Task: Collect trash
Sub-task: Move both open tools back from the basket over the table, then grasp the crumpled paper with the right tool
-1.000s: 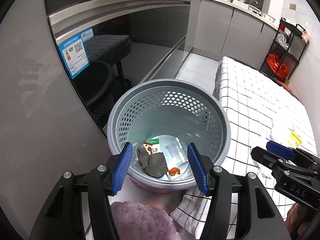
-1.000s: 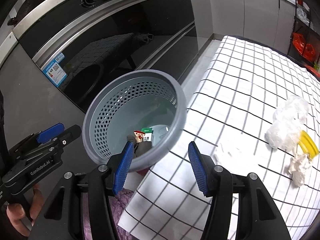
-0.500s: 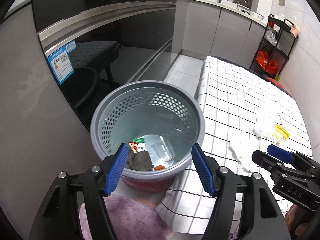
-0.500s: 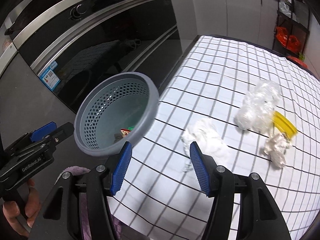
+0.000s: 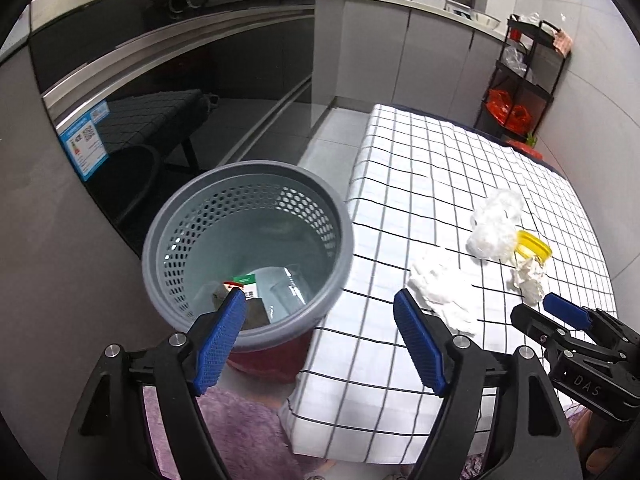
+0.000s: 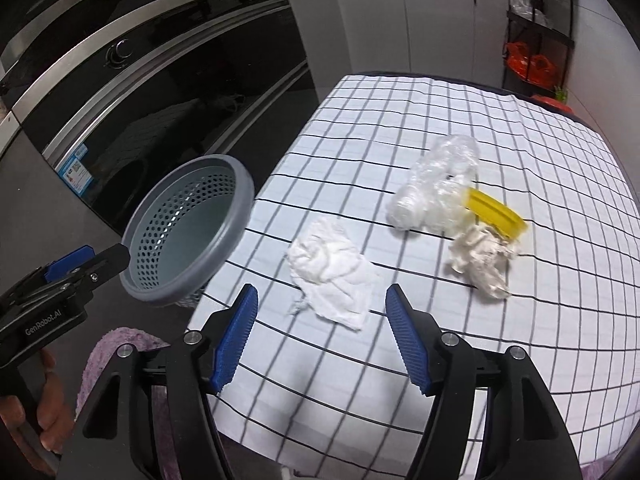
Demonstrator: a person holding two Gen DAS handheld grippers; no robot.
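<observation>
A grey perforated bin (image 5: 248, 240) (image 6: 188, 232) stands beside the table's left edge, holding a clear cup (image 5: 288, 292), a wrapper and dark scraps. On the checked tablecloth (image 6: 420, 120) lie a white crumpled tissue (image 6: 332, 272) (image 5: 444, 288), a clear plastic bag (image 6: 436, 184) (image 5: 496, 224), a yellow lid (image 6: 496, 208) (image 5: 532, 244) and a smaller tissue wad (image 6: 480, 260) (image 5: 528, 280). My left gripper (image 5: 320, 304) hovers over the bin's near rim, jaws opening, nothing between them. My right gripper (image 6: 320, 300) hangs just short of the white tissue, jaws opening, empty.
Dark oven fronts (image 5: 180, 80) run along the left. A black shelf rack (image 5: 520, 80) with red bags stands at the far right. A purple fuzzy fabric (image 5: 240, 432) lies below the grippers. A hand (image 6: 44, 420) holds the left gripper's handle.
Both views have swung right, from the bin toward the table. The tissue and other trash have come into view, and both pairs of jaws have widened.
</observation>
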